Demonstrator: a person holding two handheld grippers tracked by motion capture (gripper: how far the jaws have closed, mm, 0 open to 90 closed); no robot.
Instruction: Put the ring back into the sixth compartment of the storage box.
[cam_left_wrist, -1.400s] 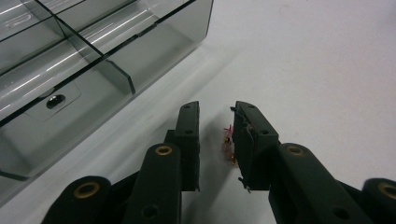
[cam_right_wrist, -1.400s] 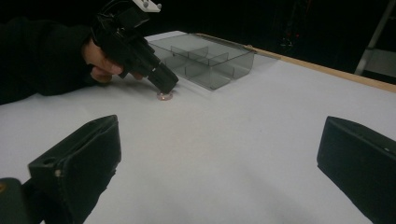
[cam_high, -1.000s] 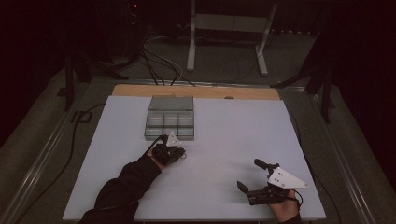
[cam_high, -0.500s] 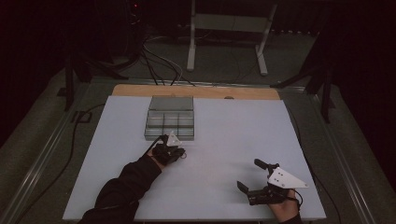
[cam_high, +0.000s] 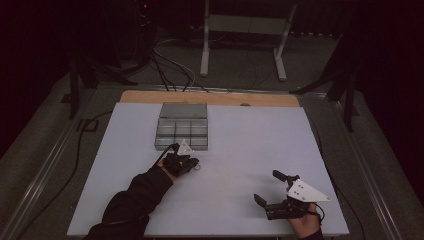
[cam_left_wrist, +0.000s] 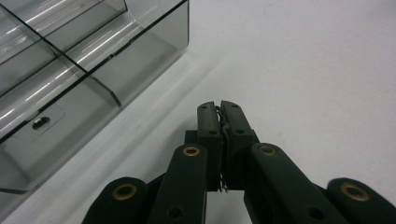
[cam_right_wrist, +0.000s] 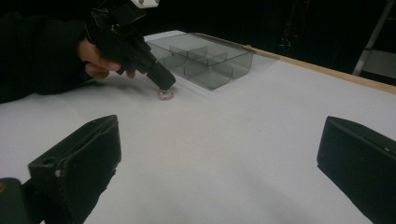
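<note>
A clear grey compartment tray (cam_high: 182, 127) stands at the table's far middle. Just in front of it my left gripper (cam_high: 190, 164) points its tip down at the white tabletop. Its jaws are shut, with something thin and wiry pinched between them (cam_left_wrist: 220, 116). In the right gripper view that tip (cam_right_wrist: 162, 84) touches a small pale ring (cam_right_wrist: 165, 94) lying on the table; the ring (cam_high: 198, 167) is also in the high view. The tray's near corner (cam_left_wrist: 93, 70) is left of the jaws. My right gripper (cam_high: 267, 186) rests near the front right edge, open, its fingers (cam_right_wrist: 79, 158) wide apart around nothing.
The white tabletop (cam_high: 250, 145) has a wooden strip (cam_high: 210, 98) along its far edge. Cables (cam_high: 170, 65) and a metal stand (cam_high: 245, 30) lie on the dark floor beyond. A small dark slot (cam_left_wrist: 40, 123) shows in one tray compartment.
</note>
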